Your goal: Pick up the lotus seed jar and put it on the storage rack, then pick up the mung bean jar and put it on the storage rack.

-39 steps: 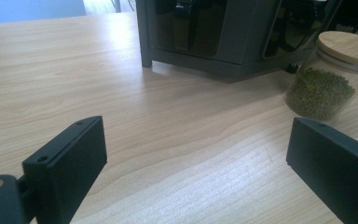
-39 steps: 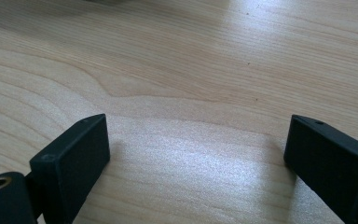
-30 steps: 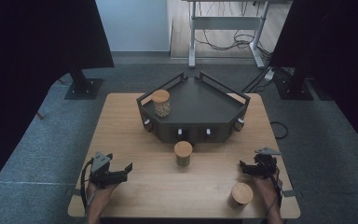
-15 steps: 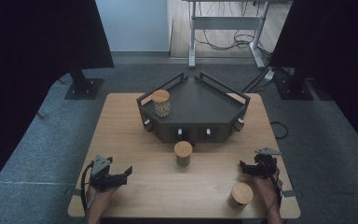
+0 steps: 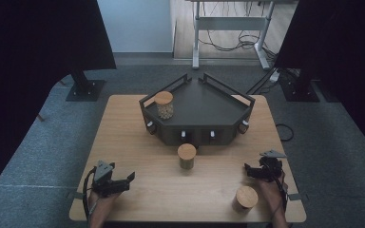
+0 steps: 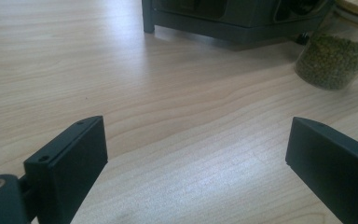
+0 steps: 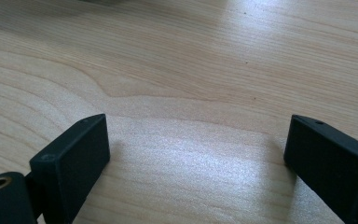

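Left gripper (image 5: 123, 181) at 7 o'clock on the worktop (image 5: 133, 142), jaws wide apart, nothing between them. Right gripper (image 5: 250, 172) at 4 o'clock, jaws equally wide, empty. Centre jar (image 5: 187, 156) stands at 6 o'clock of the black tray (image 5: 204, 102); its top is cut off in the left gripper view. Second jar (image 5: 245, 198) sits just beside the right hand.

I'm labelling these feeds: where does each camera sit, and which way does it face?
High view: above the person's side, looking forward and down on the table, tray, three jars; forearms, left gripper, right gripper.
Left gripper view: on the left gripper, facing tray and middle jar; open jaws.
Right gripper view: on the right gripper, facing bare tabletop; open jaws.
Shared: middle jar, tray.
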The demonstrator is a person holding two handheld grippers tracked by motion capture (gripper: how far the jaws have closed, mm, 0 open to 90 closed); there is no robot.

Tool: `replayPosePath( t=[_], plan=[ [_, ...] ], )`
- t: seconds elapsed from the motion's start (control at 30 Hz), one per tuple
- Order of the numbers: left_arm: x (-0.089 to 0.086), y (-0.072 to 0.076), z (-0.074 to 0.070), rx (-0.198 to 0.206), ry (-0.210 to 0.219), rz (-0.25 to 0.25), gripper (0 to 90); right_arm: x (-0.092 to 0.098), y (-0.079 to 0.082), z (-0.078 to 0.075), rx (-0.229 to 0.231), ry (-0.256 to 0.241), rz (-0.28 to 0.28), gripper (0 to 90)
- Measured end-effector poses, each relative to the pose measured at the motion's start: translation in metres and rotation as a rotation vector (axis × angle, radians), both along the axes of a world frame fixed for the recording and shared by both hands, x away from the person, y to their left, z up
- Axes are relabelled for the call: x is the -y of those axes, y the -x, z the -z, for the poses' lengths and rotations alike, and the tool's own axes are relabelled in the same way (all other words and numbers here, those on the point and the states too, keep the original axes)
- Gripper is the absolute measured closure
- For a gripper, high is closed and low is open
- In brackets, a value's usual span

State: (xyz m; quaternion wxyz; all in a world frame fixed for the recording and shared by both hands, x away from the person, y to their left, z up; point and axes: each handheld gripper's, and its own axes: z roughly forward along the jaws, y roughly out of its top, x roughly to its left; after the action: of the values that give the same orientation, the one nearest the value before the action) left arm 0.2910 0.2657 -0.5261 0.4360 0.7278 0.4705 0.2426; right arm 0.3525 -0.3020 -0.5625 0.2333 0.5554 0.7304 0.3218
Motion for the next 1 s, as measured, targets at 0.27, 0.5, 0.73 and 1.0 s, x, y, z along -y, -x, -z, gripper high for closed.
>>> replayPosePath(
  t=[0.27,0.5,0.73,1.0],
  plan=[
    [-0.001,0.001,0.007,-0.012,-0.001,-0.009,4.9,0.000,0.000,0.000,0.000,-0.002,0.000,6.0],
    [-0.003,0.000,0.012,-0.037,-0.014,-0.028,4.9,0.003,0.002,-0.001,0.007,-0.034,-0.017,6.8],
    [-0.005,-0.002,0.016,-0.064,-0.015,-0.037,5.0,0.002,0.004,-0.005,0.022,-0.036,-0.029,7.7],
    [-0.004,-0.003,0.020,-0.097,-0.040,-0.033,5.3,0.000,0.006,-0.012,0.037,-0.037,-0.042,7.6]
  ],
)
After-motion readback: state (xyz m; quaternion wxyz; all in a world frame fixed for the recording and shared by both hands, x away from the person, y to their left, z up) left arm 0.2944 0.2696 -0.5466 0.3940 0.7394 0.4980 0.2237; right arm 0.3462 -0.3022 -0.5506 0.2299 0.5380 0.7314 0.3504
